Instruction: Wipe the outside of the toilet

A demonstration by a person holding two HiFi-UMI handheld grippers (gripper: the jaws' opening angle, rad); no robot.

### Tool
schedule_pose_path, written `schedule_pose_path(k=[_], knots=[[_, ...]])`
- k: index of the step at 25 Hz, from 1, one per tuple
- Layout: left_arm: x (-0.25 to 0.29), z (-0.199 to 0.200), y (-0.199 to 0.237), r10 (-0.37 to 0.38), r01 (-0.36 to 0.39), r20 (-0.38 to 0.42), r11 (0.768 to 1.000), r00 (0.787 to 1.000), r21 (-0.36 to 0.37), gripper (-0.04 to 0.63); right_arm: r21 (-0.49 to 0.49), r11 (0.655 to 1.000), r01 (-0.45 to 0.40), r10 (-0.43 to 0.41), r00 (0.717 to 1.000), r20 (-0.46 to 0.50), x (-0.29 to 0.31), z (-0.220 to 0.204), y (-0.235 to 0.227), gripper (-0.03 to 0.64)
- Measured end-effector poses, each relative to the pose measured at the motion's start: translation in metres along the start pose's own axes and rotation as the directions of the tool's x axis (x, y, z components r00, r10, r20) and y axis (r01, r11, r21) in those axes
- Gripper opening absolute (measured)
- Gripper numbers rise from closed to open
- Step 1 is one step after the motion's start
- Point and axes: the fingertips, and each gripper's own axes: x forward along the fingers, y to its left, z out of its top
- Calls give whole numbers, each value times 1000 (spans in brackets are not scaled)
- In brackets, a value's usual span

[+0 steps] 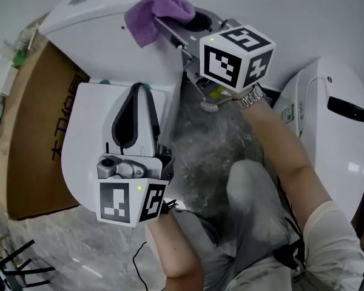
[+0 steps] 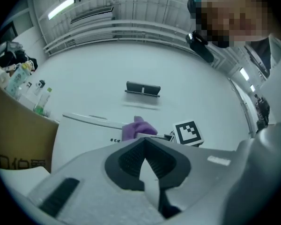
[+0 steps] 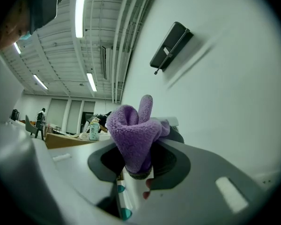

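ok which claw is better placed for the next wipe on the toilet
Right. The right claw is shut on the purple fleece cloth, up at the white ceramic toilet tank. The left claw is shut on nothing, over the white toilet lid, so it would probably need the cloth first.

A cardboard box (image 1: 30, 132) is being shown at nine o'clock in the head view, with bottles (image 1: 3, 59) being crowded beside it at ten o'clock.
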Motion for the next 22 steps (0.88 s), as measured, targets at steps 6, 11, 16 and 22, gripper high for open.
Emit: schedule_pose_path(k=[6,11,16,22], knots=[[6,-24,-1,-46,47,10,993,999,-106,5,-21,1000,9,-9,1000,-7,3,-2,0,129],[9,-27,-15,-103,106,-67,994,992,40,5,-30,999,13,-13,1000,19,-3,17,0,129],[14,-12,-16,-144,144,-23,990,989,6,5,-58,998,-3,2,1000,-5,8,14,6,130],[13,-26,3,-140,139,-38,990,989,-31,5,-77,997,-3,3,1000,-10,7,-5,6,132]])
